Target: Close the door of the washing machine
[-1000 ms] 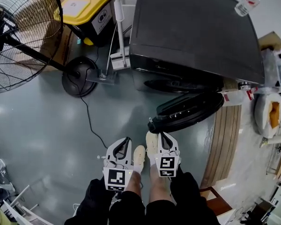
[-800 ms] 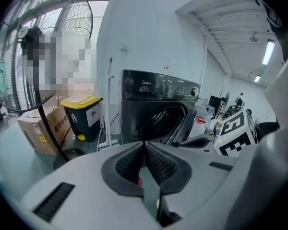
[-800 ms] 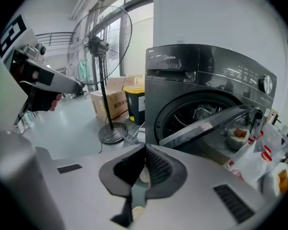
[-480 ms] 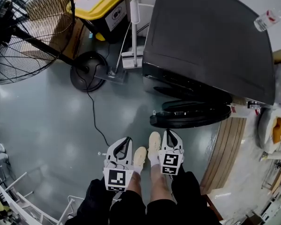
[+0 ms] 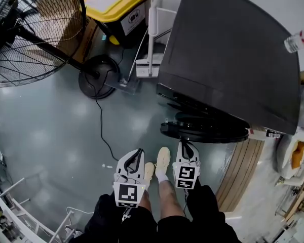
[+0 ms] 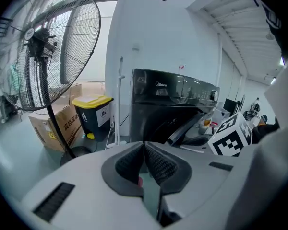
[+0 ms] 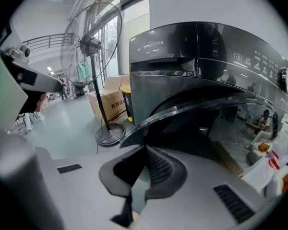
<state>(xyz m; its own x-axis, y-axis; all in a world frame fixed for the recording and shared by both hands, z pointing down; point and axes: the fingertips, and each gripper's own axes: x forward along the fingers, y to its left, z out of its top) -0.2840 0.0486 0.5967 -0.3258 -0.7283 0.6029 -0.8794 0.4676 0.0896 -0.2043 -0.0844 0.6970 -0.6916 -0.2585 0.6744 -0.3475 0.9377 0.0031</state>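
My left gripper [image 5: 136,153] and right gripper [image 5: 186,146] are both closed on nothing. The right sits just before the washing machine [image 5: 228,49], by its ajar door [image 5: 205,130]. Glossy grey floor [image 5: 45,130] spreads left of the machine. The door lies nearer the machine's front than 1 second ago. Left of the machine: 1 fan [image 5: 30,29], 1 yellow-lidded bin [image 5: 116,4]. On it: 1 bottle [image 5: 298,41].
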